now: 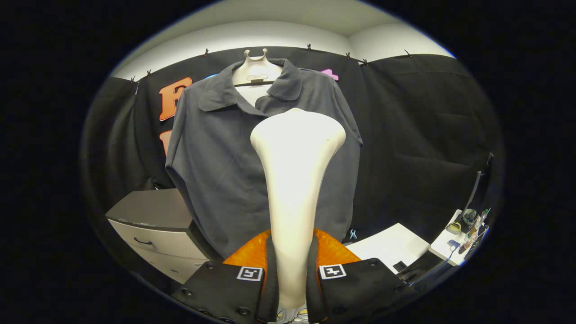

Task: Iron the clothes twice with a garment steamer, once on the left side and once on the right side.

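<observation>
A dark grey collared shirt [216,157] of matte woven cloth hangs on a pale hanger [255,67] against the black cloth wall. A grey drawer cabinet [153,225] stands beside it. The smooth cream steamer [294,180], slim-necked and flaring to a broad head, rises before the shirt. The tool [291,288] pinches its handle between both fingers.

1. We see a recording booth or lab, its black cloth wall [418,135] clipped up beneath a plain white wall.
2. A dark grey collared shirt [216,153] hangs on a cream mannequin hanger [255,67].
3. A grey drawer cabinet [153,225] and white bench [389,245] with small tools stand nearby.
</observation>
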Motion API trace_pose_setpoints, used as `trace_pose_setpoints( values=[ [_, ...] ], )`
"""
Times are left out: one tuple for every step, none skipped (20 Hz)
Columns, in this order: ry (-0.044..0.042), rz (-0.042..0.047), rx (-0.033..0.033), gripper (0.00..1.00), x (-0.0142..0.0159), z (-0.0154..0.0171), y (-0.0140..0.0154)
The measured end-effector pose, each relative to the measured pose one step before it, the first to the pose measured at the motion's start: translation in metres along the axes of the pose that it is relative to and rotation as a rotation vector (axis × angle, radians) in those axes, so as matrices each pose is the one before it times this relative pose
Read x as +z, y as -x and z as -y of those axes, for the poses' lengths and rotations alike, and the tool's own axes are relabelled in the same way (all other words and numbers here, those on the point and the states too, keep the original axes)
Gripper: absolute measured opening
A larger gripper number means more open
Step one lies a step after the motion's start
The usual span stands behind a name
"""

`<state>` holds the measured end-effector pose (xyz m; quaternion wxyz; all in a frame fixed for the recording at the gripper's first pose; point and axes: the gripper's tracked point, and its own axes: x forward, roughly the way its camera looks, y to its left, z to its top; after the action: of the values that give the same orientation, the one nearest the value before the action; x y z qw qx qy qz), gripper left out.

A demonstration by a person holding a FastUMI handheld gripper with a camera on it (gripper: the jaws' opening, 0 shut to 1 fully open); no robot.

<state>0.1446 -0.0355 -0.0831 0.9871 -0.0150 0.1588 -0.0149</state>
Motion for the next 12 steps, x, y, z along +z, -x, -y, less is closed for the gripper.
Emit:
trace_pose_setpoints(
  values=[
    [-0.00182,0.00914,-0.00025,0.32,0.00748,0.001,-0.0035],
    [-0.00091,0.01312,0.00218,0.32,0.00882,-0.00037,-0.00414],
    [0.00335,0.00947,0.00106,0.32,0.00672,0.0001,-0.00428],
    [0.00358,0.00775,0.00297,0.32,0.00587,0.00141,-0.00358],
    [0.00015,0.00935,0.00639,0.32,0.00609,-0.00075,-0.00457],
    [-0.00094,0.00568,0.00492,0.32,0.00464,0.0005,-0.00441],
    [0.00168,0.00452,0.00477,0.32,0.00435,-0.00018,-0.00547],
    [0.0017,0.00586,0.00442,0.32,0.00196,0.00159,-0.00411],
    [0.00112,0.00267,0.00292,0.32,0.00336,0.00083,-0.00662],
    [-0.00037,0.00244,-0.00034,0.32,0.00171,0.00198,-0.00538],
    [-0.00225,0.00368,-0.002,0.32,0.00211,0.00173,-0.00728],
    [-0.00003,0.00092,-0.00254,0.32,0.00227,0.00168,-0.00631]
  ],
)
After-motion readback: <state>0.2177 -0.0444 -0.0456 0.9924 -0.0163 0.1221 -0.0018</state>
